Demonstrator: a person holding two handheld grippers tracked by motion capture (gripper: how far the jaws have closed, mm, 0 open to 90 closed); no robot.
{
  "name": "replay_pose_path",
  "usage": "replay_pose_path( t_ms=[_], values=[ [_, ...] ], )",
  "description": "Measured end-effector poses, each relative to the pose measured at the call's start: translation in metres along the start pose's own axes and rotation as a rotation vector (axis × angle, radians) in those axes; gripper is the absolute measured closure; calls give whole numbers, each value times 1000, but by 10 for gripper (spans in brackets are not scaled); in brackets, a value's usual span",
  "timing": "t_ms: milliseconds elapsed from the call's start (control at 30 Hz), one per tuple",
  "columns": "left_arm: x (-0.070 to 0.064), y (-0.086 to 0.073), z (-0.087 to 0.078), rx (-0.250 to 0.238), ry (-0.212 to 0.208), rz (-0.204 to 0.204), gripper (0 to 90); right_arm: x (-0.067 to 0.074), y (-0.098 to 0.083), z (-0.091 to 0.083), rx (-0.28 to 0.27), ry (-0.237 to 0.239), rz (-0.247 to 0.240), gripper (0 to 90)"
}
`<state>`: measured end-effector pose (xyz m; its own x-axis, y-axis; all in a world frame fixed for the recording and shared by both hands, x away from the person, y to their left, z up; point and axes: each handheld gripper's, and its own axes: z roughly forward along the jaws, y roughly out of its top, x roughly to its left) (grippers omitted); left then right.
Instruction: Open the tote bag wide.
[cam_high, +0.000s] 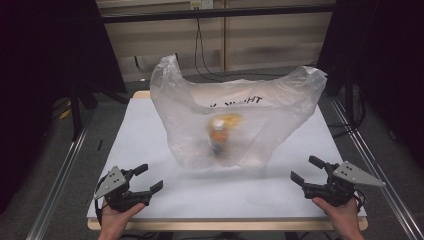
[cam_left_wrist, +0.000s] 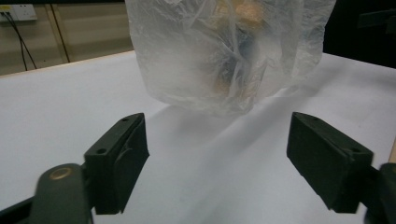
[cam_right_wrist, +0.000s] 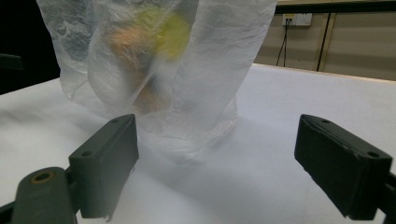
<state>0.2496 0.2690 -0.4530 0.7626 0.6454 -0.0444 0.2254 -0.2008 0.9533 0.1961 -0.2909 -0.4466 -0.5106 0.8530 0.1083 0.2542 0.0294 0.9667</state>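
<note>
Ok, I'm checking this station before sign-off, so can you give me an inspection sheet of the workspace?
Surface: white table, bare around the bag.
Job's things: translucent plastic bag standing mid-table, handles up; orange and yellow items inside, blurred through the plastic.
Clutter: nothing seen.
Grippers: left gripper and right gripper near the front edge, each in a hand, fingers open, nothing between them, apart from the bag.
Cables: black cables hang down the back wall from a socket.
Surroundings: dark at both sides; metal rails flank the table.
</note>
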Motion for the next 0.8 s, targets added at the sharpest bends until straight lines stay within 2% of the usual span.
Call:
replay_pose_path(
  t_ms=[100,133,200,267,300,333,400,433,467,500,533,567,600,633,667,700,733,800],
  values=[
    [1,0,0,4,-15,-13,239,0,0,0,-1,6,1,177],
    [1,0,0,7,-8,-23,262,0,0,1,12,9,11,195],
    [2,0,0,12,-11,-20,301,-1,0,2,14,23,14,272],
    [1,1,2,6,-25,-48,356,-3,0,2,14,29,14,286],
    [2,2,2,22,-36,-38,367,-3,0,3,17,34,22,311],
    [2,3,2,32,-24,-24,367,-3,0,3,17,34,22,311],
    [0,5,4,31,-32,-25,437,-5,2,4,16,39,20,386],
    [0,5,4,31,-32,-25,452,-5,2,4,16,39,20,386],
    [0,5,5,29,-57,-33,481,-5,2,6,22,58,11,475],
    [-2,6,5,42,-44,-34,481,-5,2,6,22,58,11,475],
    [-1,7,6,49,-57,-25,536,-6,2,7,23,69,-2,498],
    [-3,9,9,62,-51,-28,563,-5,3,9,29,90,-2,573],
    [-3,9,9,62,-51,-28,610,-5,3,9,29,90,-2,573],
    [-5,12,10,70,-49,-14,639,-5,3,9,33,101,-5,625],
    [-5,12,10,70,-49,-14,645,-5,3,9,33,101,-5,625],
    [-4,13,11,66,-80,-15,645,-4,4,10,33,113,-7,654],
    [-5,14,12,72,-91,-13,711,-4,6,10,28,119,-8,701],
    [-8,17,11,73,-93,-20,760,-3,9,11,31,138,-1,751]
  ],
)
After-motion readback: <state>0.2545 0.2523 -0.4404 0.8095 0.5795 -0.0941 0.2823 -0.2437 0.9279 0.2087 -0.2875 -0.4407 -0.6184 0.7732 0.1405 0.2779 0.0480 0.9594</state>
